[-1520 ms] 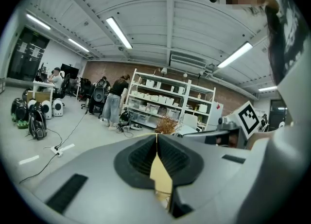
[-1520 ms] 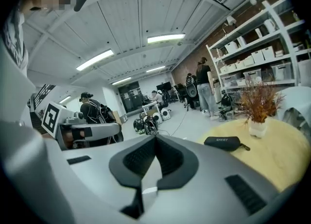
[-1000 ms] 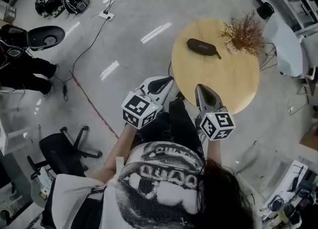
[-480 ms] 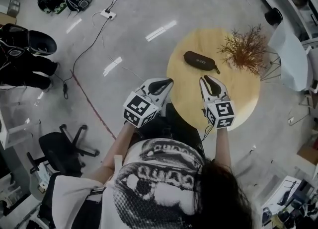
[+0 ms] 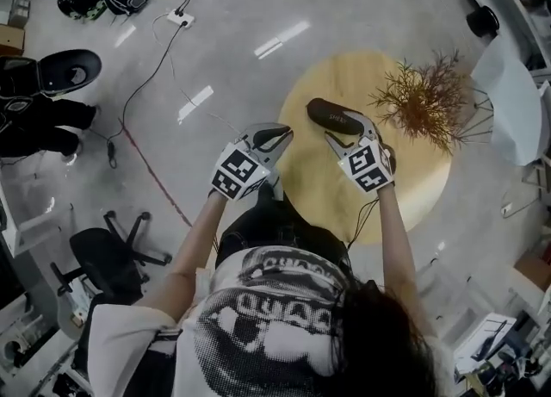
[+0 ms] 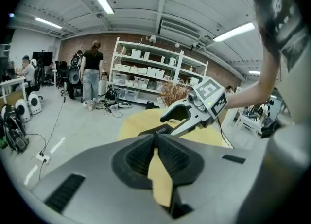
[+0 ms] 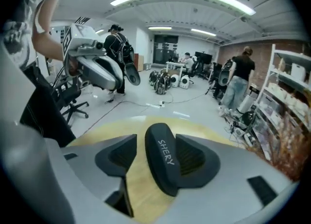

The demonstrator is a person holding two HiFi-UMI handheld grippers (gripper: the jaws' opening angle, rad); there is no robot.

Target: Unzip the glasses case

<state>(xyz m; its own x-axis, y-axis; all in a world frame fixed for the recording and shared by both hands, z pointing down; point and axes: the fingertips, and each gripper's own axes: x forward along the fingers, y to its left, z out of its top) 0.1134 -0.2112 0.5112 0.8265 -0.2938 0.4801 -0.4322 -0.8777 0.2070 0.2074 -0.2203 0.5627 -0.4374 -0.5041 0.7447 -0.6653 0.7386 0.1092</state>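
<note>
A dark oval glasses case (image 5: 334,116) printed "SHERY" lies on the round wooden table (image 5: 413,180), on its left part. My right gripper (image 5: 349,133) reaches down over the case's near end. Its jaws are opening and the case (image 7: 163,162) lies between them, with a gap to the left pad (image 7: 121,156), so the pads are not pressing on it. My left gripper (image 5: 282,133) is shut and empty, hovering at the table's left edge, a short way left of the case (image 6: 158,130). The left gripper view shows the right gripper (image 6: 169,122) over the case.
A dried branch plant (image 5: 424,98) stands on the table right behind the case. A white chair (image 5: 510,94) is at the far right, a black office chair (image 5: 103,257) at the lower left. Cables and a power strip (image 5: 179,18) lie on the floor.
Both grippers moved forward and down to the table. The right one rolled, reached the case and opened its jaws around it. The left stayed shut.
</note>
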